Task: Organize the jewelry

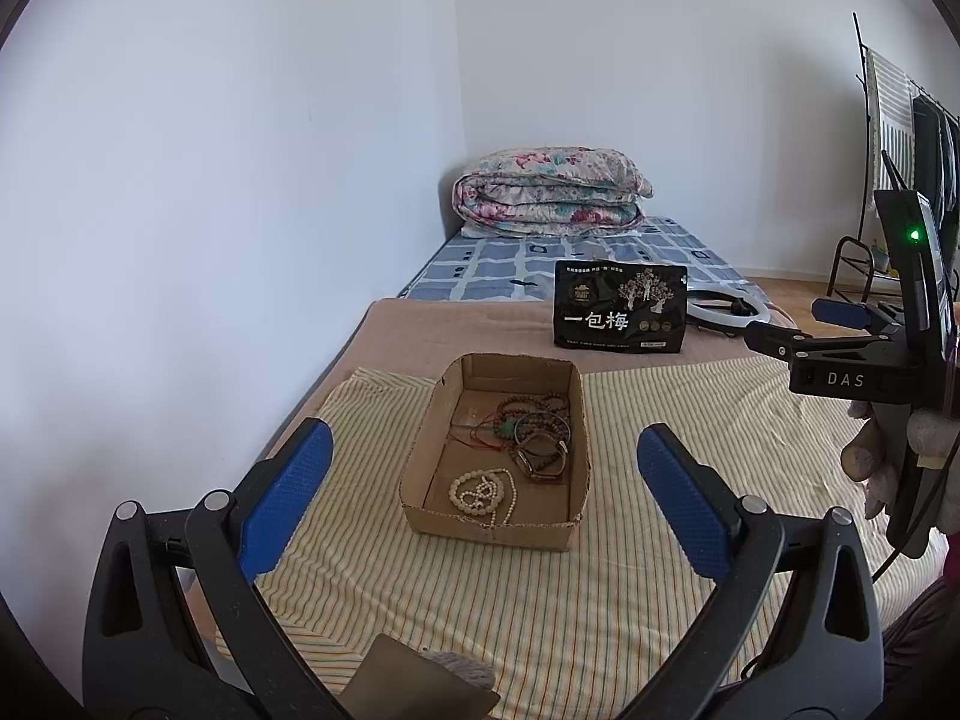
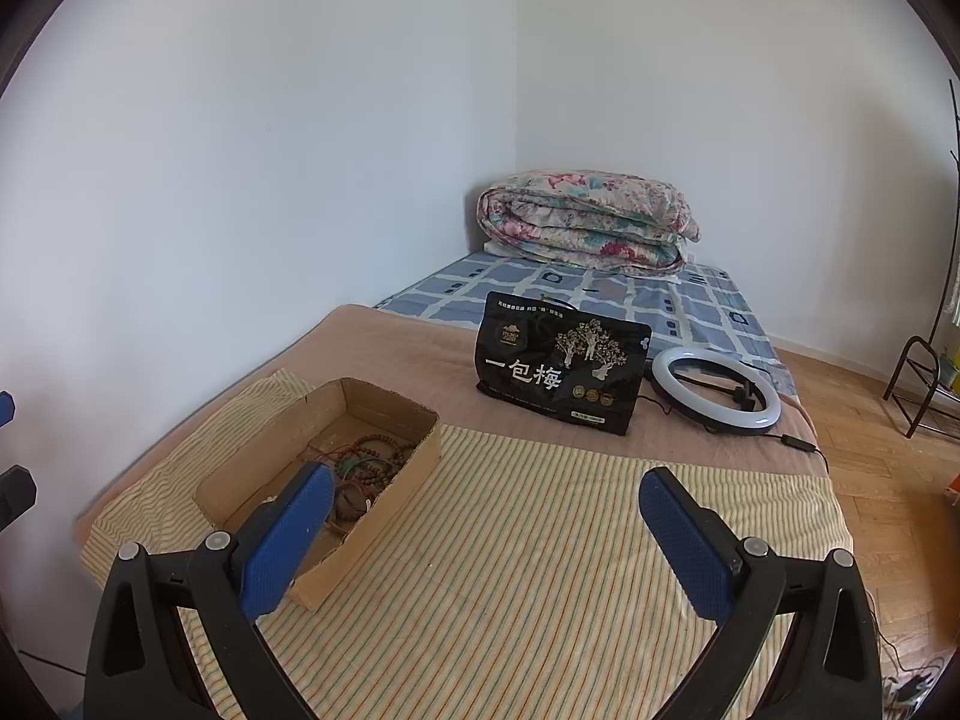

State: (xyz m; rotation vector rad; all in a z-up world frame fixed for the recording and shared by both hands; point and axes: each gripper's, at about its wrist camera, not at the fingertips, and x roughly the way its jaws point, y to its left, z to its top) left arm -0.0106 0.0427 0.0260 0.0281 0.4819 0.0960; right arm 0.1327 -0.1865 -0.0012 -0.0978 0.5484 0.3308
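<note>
An open cardboard box (image 1: pixel 420 456) sits on a striped cloth (image 1: pixel 660 540) on the bed. Inside it lie a white bead necklace (image 1: pixel 480 492), dark brown bead bracelets (image 1: pixel 540 414) with a green piece, and a watch (image 1: pixel 543 459). My left gripper (image 1: pixel 486 450) is open and empty, held just in front of the box. My right gripper (image 2: pixel 486 492) is open and empty, to the right of the box (image 2: pixel 384 414); the brown beads (image 2: pixel 372 456) show beside its left finger. The right gripper also shows at the right edge of the left wrist view (image 1: pixel 840 330).
A black snack bag (image 1: pixel 621 312) stands behind the box on the tan blanket (image 2: pixel 420 354). A white ring light (image 2: pixel 714 390) with a cable lies to its right. A folded floral quilt (image 1: pixel 552 192) lies at the far corner. The wall runs along the left.
</note>
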